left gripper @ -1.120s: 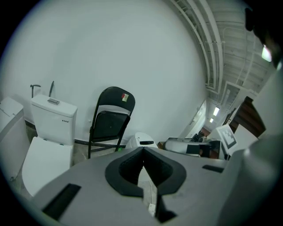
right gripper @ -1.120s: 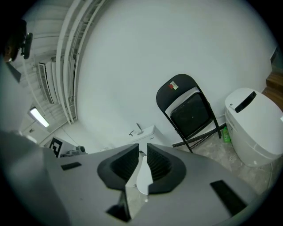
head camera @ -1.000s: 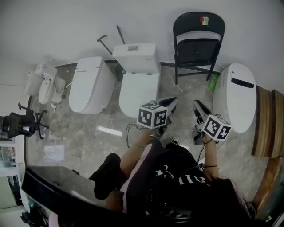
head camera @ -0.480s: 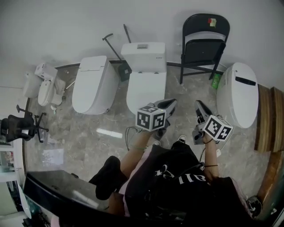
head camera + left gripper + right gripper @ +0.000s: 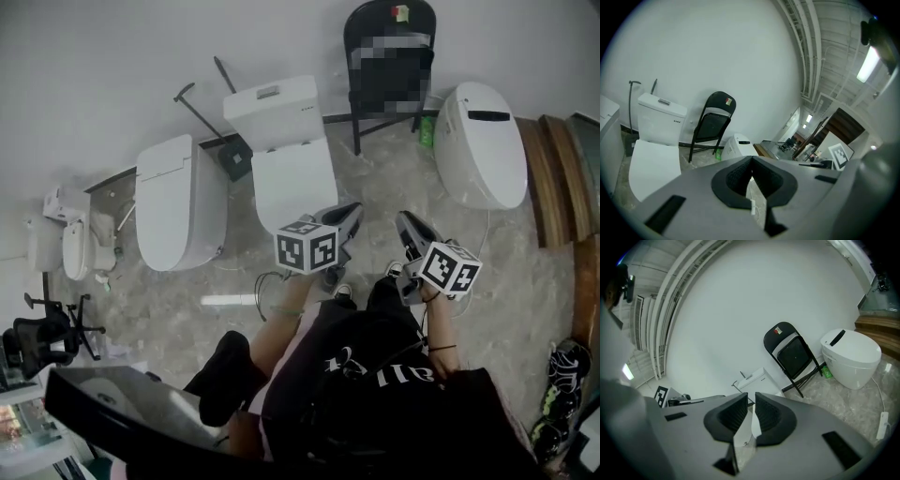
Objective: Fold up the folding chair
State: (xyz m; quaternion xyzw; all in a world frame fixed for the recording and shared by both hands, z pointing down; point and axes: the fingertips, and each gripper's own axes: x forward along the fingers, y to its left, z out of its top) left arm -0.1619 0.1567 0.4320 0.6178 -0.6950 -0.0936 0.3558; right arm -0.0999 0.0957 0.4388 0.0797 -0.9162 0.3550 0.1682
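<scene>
left toilet [image 5: 178,211], tanked toilet [image 5: 292,178], right toilet [image 5: 478,141] line the wall [image 5: 112,56] — perhaps a green bottle [image 5: 427,132] beside the last.

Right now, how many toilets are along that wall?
3: left toilet, tank toilet in the middle, right toilet beside the folding chair. A small fixture far left may be another.

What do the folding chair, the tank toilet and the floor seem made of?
Folding chair: probably black painted metal tubing, by its thin legs; the seat may be padded vinyl.
Tank toilet: glossy white, likely glazed ceramic; its lid could be plastic.
Floor: mottled grey, likely polished stone or stone-look tile.
</scene>
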